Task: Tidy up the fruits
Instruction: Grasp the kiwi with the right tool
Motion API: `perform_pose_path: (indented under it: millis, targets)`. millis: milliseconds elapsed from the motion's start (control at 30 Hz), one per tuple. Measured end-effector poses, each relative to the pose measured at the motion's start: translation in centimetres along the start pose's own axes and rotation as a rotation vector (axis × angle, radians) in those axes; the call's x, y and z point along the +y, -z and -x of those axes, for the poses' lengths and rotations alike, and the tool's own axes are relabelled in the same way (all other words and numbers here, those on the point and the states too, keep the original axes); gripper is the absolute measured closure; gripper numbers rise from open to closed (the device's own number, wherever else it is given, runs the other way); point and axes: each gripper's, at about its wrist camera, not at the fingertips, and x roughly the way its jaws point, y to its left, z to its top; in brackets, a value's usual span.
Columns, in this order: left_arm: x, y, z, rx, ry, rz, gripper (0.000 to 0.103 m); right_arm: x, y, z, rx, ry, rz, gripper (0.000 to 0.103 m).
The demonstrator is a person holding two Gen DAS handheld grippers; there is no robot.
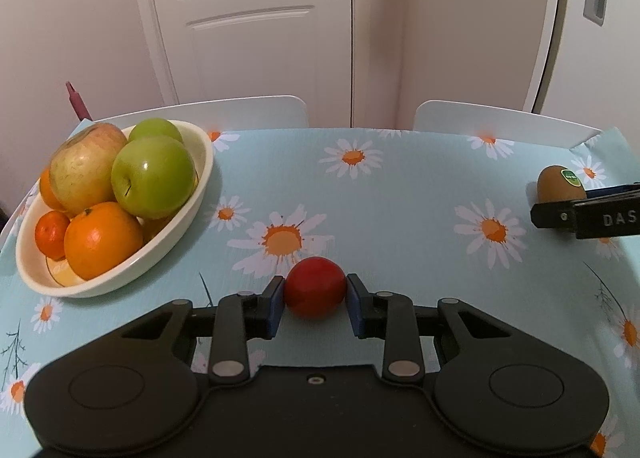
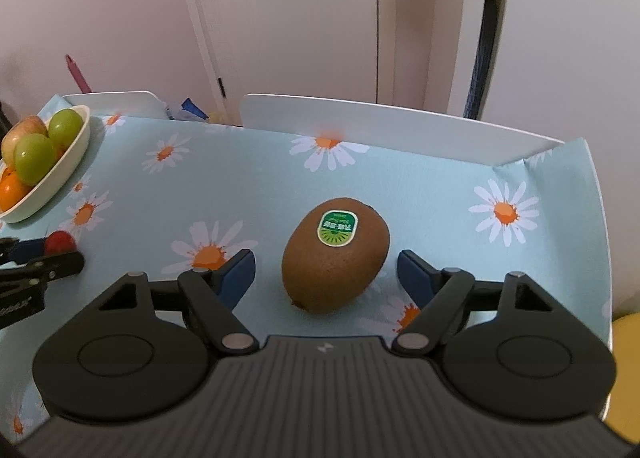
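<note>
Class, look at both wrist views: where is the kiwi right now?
The kiwi lies on the daisy tablecloth between the open right gripper fingers, untouched, far right of the fruit bowl.

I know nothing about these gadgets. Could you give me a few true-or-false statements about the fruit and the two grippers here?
1. The left gripper is shut on the red fruit. True.
2. The right gripper squeezes the kiwi. False: its jaws stand open, clear of it.
3. The kiwi carries a green sticker. True.
4. The bowl holds only oranges. False: green apples too.
</note>
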Motion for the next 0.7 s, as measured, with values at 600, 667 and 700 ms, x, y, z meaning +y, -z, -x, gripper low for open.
perform_pose_path:
  millis: [600,667,700]
  targets:
    - [0.4,0.5,3.4,-0.054,-0.006,0.041,0.068,0.7,-0.7,1.7,-0.022,-0.012,0.005,0.036]
    - [0.7,0.5,4.3,-0.067,-0.009,0.049,0.068,1.3,-0.9,2.6,-0.027,-0.023,0.016,0.036]
    - [0.9,0.4,4.9,-0.074,-0.012,0.053,0.068,1.6,-1.1,3.0,-0.031,-0.029,0.020,0.036]
